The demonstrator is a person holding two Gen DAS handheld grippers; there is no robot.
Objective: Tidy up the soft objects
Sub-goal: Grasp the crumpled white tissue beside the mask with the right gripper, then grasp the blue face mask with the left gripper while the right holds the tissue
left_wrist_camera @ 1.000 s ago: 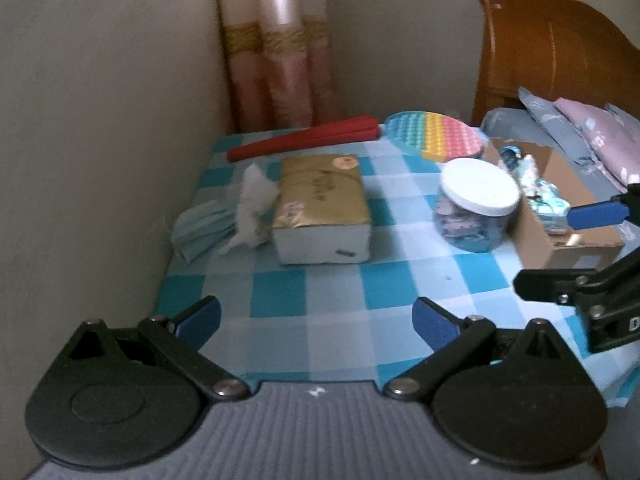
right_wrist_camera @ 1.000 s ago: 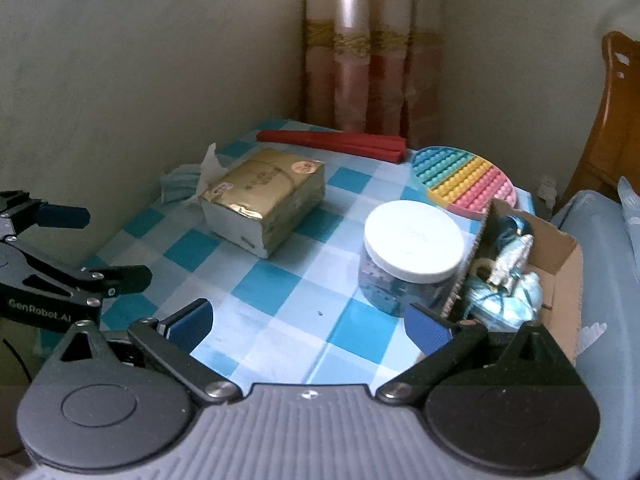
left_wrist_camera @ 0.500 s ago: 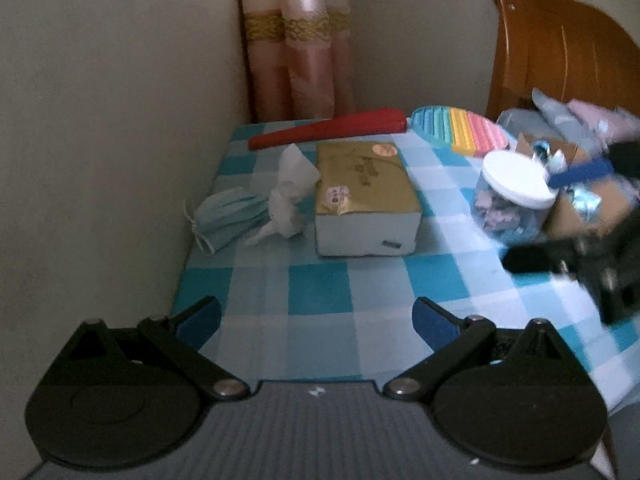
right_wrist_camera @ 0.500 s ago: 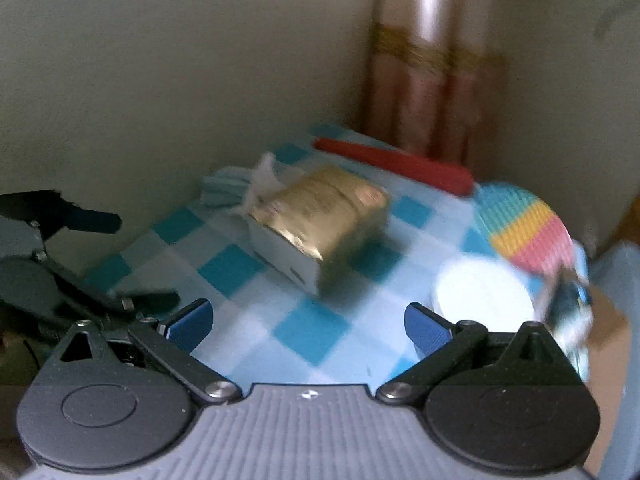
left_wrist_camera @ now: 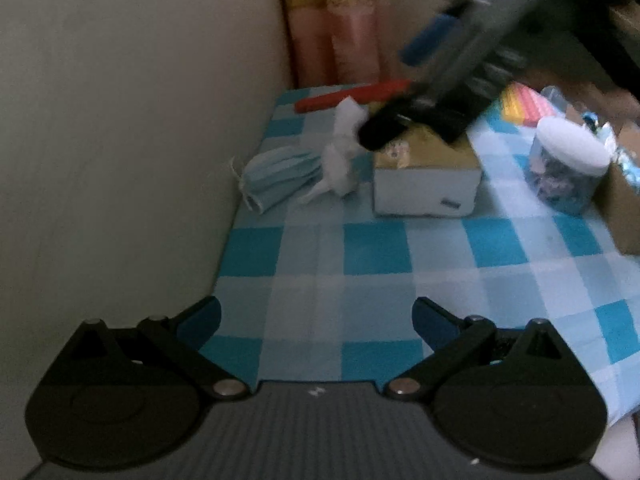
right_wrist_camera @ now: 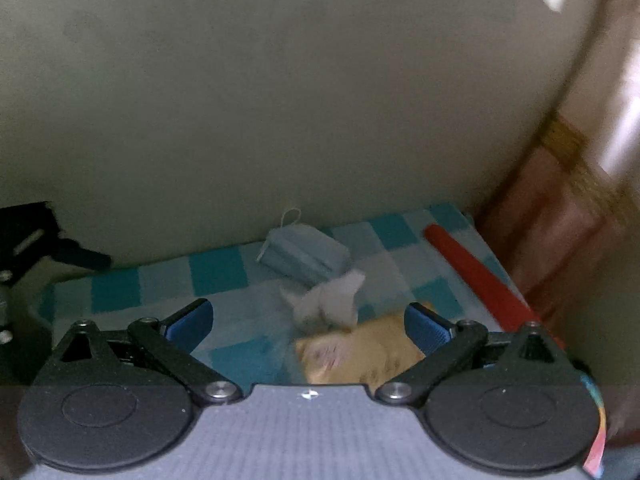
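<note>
Since a second ago the right claw (right_wrist_camera: pixel 306 320) has swung across from the jar side and now hangs, jaws apart and holding nothing, above the gold tissue pack (left_wrist_camera: pixel 426 178) and the crumpled white tissue (left_wrist_camera: pixel 340 152). Its blurred body fills the upper right of the left view. The left claw (left_wrist_camera: pixel 316 320) is also spread wide and empty, low over the near edge of the counter (left_wrist_camera: pixel 376 252), which wears a blue and white checked cloth. A folded blue face mask (left_wrist_camera: pixel 276 178) lies by the plain beige wall (left_wrist_camera: pixel 120 120), touching the tissue. A red stick (left_wrist_camera: pixel 352 96) lies near pink curtains (left_wrist_camera: pixel 332 20) in the corner. A white-lidded jar (left_wrist_camera: pixel 568 164) stands to the right
</note>
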